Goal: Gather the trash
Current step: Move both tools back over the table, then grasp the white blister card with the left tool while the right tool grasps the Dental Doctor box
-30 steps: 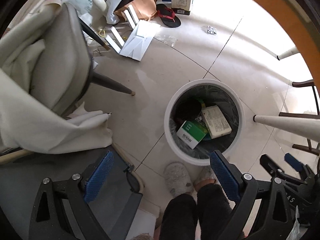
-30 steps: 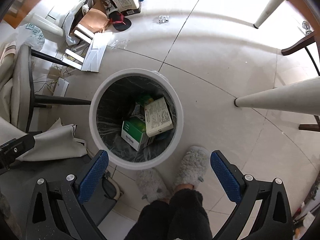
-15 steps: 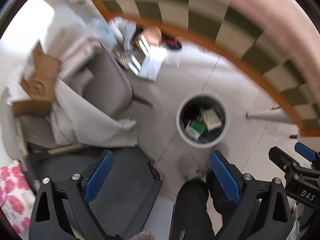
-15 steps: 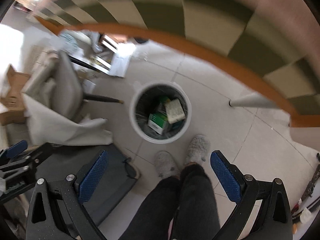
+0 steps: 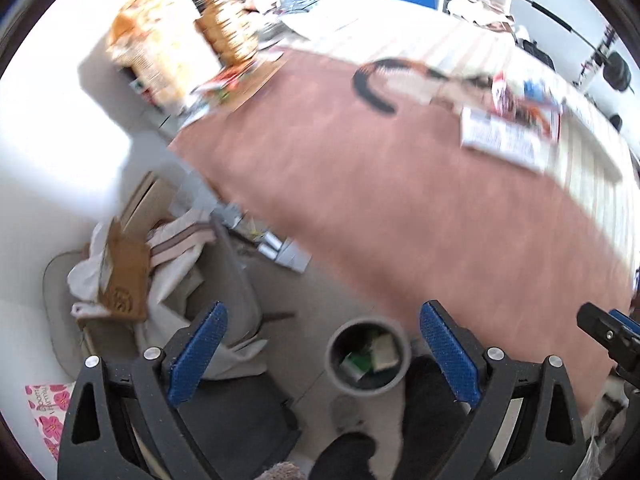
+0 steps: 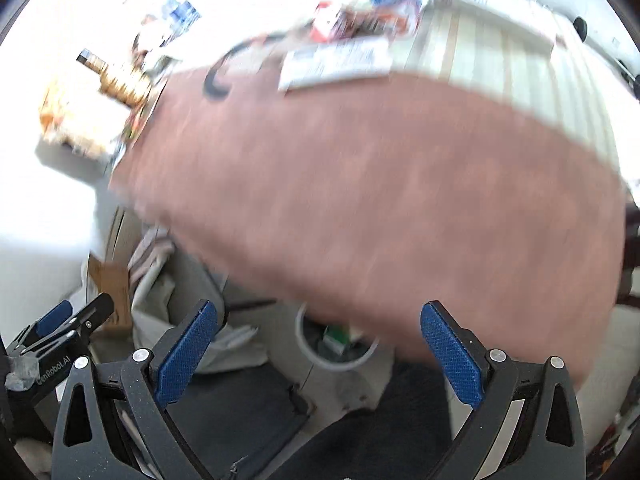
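The left claw (image 5: 323, 354) is released, its two black plastic arms spread wide, each tipped with a flat blue pad of fine dimpled rubber, with nothing between them. The right claw (image 6: 318, 352) is likewise released and bare, built the same way, with silver screws on its black frame.

Framed between the left claw's pads, down on the pale tiled floor (image 5: 296, 280), stands the round bin (image 5: 367, 356): a light rim, a dark liner, and inside it a green-and-white carton (image 5: 354, 362) lying beside a flat pale box (image 5: 385, 351). In the right view the bin (image 6: 336, 354) shows only its near white rim, the rest hidden under the bench edge.

Left of the bin a grey padded chair (image 5: 236, 280) carries rumpled white cloth (image 5: 176, 276) and a flap of brown cardboard (image 5: 126, 280).

Above it all spreads the bench (image 5: 400, 184), covered in a blurred reddish-brown cloth that gives way to cream stripes at the far side. On it lie a curved black band (image 5: 370, 90), an open printed leaflet (image 5: 504, 142) and, toward the left corner, a stack of yellowish packets (image 5: 160, 52), all smeared by motion
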The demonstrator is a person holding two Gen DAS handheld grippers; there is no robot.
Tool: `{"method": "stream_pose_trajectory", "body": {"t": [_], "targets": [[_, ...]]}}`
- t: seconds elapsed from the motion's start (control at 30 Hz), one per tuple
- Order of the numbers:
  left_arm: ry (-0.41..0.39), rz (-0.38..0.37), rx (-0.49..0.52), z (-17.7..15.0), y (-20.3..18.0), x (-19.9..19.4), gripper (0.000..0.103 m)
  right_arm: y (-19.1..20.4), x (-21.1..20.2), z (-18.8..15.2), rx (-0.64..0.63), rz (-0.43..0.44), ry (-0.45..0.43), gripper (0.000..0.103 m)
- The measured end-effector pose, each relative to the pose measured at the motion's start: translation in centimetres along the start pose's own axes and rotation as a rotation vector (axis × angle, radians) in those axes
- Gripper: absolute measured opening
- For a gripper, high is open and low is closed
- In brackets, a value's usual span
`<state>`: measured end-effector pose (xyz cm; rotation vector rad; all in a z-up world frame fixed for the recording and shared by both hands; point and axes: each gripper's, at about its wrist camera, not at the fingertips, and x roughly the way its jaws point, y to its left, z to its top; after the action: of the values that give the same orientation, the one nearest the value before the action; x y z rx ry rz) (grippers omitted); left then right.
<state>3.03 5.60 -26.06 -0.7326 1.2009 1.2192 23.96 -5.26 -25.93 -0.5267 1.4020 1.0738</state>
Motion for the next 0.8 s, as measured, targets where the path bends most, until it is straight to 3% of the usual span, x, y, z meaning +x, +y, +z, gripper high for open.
{"method": "stream_pose_trajectory", "body": {"t": [0.13, 0.37, 0.57, 0.67, 0.8], "targets": [[0.07, -0.064, -0.059, 7.1, -5.7, 2.4, 0.099, -4.9, -0.1, 8.4, -0.034, -0.071, 0.0, 0.103], [0.308, -0.194, -0.269, 16.7, -16.2, 9.9, 0.099, -16.8, 1.6, 22.5, 0.033, -0.223, 0.033, 0.103], [0.463, -0.201, -0.47, 19.9, -20.3, 15.9, 0.098, -22.9, 6.1, 31.7, -0.086, -0.399, 0.128, 0.103], [0.53, -0.199, -0.61, 20.1, -20.1, 18.0, 0.098, -24.0, 8.6, 34.3, -0.158, -0.438, 0.194, 0.103], [0.581, -0.194, -0.781, 19.8, -19.0, 19.4, 0.098, -24.8, 10.7, 36.1, -0.204, -0.423, 0.247, 0.103]]}}
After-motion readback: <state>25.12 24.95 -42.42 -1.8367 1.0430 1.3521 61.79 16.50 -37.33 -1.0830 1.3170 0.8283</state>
